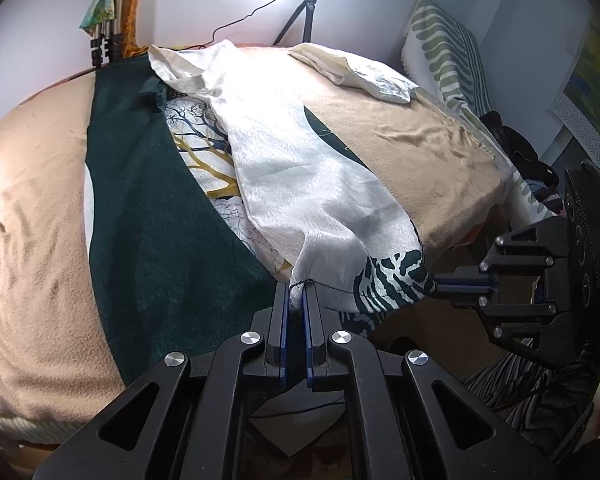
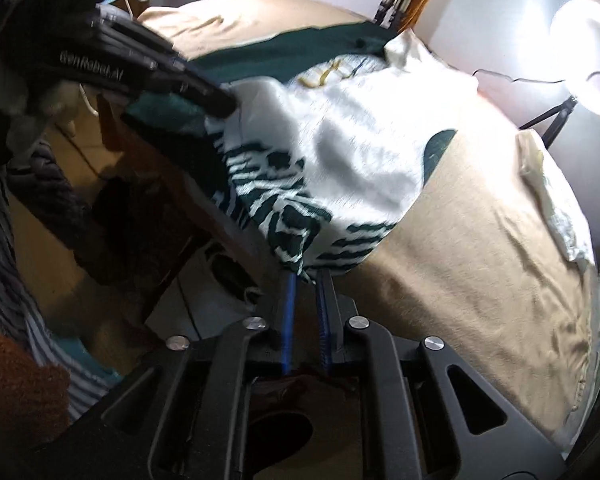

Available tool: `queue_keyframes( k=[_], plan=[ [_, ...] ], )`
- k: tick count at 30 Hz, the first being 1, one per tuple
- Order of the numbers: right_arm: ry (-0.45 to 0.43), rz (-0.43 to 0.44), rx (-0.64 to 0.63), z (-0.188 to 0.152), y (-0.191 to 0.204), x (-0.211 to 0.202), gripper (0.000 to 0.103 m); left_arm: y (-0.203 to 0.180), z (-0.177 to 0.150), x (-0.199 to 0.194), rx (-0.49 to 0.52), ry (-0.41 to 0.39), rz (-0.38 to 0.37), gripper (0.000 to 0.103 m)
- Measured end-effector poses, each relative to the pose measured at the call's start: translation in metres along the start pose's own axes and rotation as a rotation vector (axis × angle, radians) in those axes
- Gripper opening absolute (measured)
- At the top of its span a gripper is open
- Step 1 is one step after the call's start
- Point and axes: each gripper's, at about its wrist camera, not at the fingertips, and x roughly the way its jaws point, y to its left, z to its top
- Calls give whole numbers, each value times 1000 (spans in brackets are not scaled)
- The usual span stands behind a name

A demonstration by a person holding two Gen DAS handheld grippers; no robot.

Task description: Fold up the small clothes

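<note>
A white garment (image 1: 300, 184) with a dark green print lies in a long strip on the bed (image 1: 420, 152), running from the upper middle of the left wrist view down to the near edge at lower centre. Part of it lies on a dark green cloth (image 1: 140, 200) spread over the tan bedcover.

The left gripper (image 1: 296, 292) has its jaws narrowed onto the stitched white corner of the garment, at the centre bottom of its own view. The right gripper (image 2: 306, 276) has its jaws closed on the neighbouring corner, the one with the zebra-like green stripes, low in the centre of the right wrist view; in the left wrist view it comes in from the right edge and meets the cloth there.

Both near corners are thus pinched along one hem at the bed's edge, most likely so that this end can be lifted evenly and carried over toward the far end for a fold. Each corner sits right between its jaws, with the rest of the garment stretching away ahead of them.
</note>
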Motion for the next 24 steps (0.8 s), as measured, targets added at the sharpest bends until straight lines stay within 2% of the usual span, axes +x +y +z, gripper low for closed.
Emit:
queue_keyframes(
  k=[2,7,9,10,13,15,19,21,24],
  plan=[
    [-19,25,72,0,-6,-5,2,-1,1,-1,-5,-6,-8,4],
    [-110,143,559,-7,-51,-35,1,-7,3,-6,2,-23,-47,5],
    [-107,162,714,-19,-63,-33,1,-8,2,-4,8,-18,-49,5],
    [-82,137,770,-25,-66,-28,1,-9,0,-2,8,-11,-52,5],
    [-4,67,748,-27,-53,-18,1,-10,-2,0,15,-2,-50,5],
    [15,58,711,-24,-43,-21,1,-10,-3,-2,21,-5,-42,5],
    [-72,21,670,-8,-40,-56,1,-5,-4,-7,-20,-8,-75,4],
    [-66,-9,608,-6,-38,-62,1,-8,-11,-5,7,26,-84,4],
    [52,3,482,-12,-25,-48,1,-14,-26,-6,51,82,-77,5]
  ],
)
